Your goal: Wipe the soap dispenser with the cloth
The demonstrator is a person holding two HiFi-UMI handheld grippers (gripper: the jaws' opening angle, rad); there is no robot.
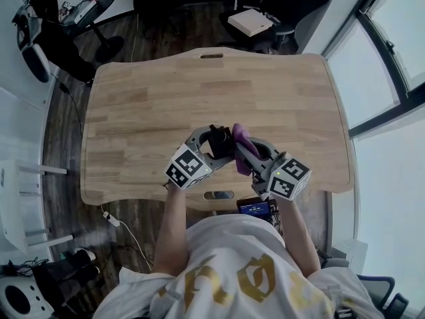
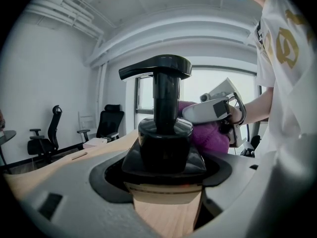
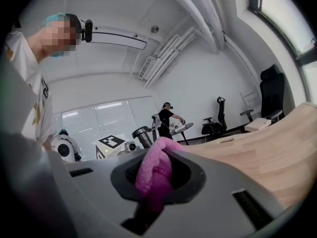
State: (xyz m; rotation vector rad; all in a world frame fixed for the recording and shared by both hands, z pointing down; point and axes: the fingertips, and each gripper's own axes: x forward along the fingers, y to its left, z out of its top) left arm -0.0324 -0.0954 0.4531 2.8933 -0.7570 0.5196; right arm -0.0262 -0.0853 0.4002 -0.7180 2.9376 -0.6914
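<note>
Over the near edge of the bench (image 1: 146, 111), the left claw (image 2: 166, 180) is clamping the black soap dispenser (image 2: 165, 133) around its body and keeping it upright, pump head on top. The right claw (image 3: 158, 182) is pinching the purple cloth (image 3: 154, 170) and pressing the wad against the dispenser's side by the neck. Not telling whether the base is touching the wood. Risks as I'm judging them: hard sideways rubbing twisting the bottle in the left grip, pressure on the pump squirting soap, and the bunched cloth slipping free or missing faces
</note>
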